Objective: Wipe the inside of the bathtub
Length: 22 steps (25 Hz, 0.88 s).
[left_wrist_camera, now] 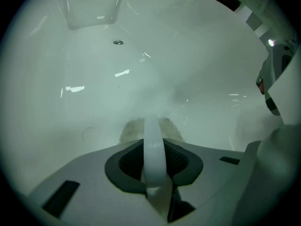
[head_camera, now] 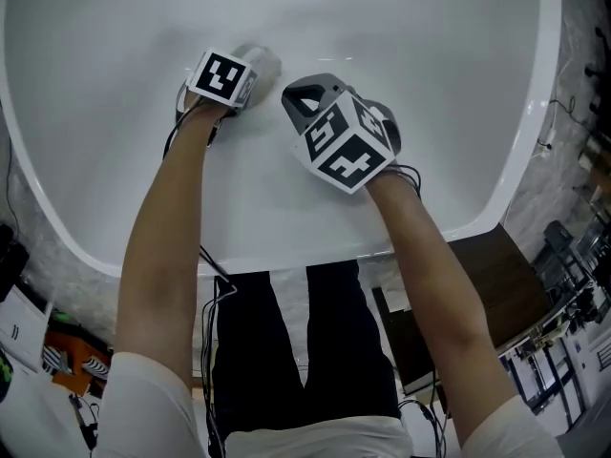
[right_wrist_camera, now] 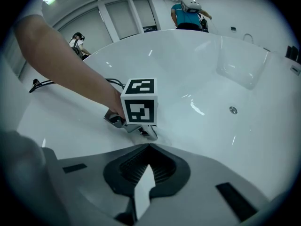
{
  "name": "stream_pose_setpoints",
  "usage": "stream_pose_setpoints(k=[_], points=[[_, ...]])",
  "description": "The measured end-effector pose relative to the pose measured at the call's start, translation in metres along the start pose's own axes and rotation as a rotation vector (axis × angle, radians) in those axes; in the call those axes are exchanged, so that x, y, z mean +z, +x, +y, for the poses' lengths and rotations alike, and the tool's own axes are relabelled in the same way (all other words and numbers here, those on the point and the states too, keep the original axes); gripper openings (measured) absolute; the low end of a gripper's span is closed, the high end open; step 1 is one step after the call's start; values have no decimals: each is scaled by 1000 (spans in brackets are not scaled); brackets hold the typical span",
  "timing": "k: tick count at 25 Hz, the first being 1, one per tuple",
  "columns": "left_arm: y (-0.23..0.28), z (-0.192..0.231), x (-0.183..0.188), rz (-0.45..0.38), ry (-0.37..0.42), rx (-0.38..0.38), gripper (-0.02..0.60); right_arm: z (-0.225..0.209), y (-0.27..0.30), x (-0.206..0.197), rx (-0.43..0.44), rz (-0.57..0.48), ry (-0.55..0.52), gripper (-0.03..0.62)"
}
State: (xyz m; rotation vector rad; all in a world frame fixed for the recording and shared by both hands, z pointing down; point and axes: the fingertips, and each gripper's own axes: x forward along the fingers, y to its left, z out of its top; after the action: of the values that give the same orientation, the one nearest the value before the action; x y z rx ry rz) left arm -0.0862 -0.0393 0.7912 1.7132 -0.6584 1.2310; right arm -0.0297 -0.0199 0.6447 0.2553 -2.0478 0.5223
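You're pressing a fuzzy cloth (left_wrist_camera: 132, 130) against the inside wall of the bathtub (head_camera: 410, 36), and your left gripper (left_wrist_camera: 151, 124) is clamping down on it. Your right gripper (right_wrist_camera: 149, 147) is hovering just beside it, jaws together and gripping nothing.

Bright, even light with a cool white cast.
I see small glare streaks on the bathtub (left_wrist_camera: 94, 86) wall, black fisheye corners in both gripper views, the close-up cloth (left_wrist_camera: 131, 128) hazy and out of focus, and only faint shadows.
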Motion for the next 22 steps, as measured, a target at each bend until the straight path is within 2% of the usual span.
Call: stream_pose_setpoints(k=[7,13,19,22], points=[[-20,28,-20,-3,9,5,95,14,40,30,30,-1,-76,18],[-31,52,-42,23,19,22,95,26,60,45,54,10,-95,18],[-41,73,-70,133,-8,41,95,36,73,54,71,22,-91,18],[-50,90,-75,171,30,113,95,41,77,60,76,26,-85,18]])
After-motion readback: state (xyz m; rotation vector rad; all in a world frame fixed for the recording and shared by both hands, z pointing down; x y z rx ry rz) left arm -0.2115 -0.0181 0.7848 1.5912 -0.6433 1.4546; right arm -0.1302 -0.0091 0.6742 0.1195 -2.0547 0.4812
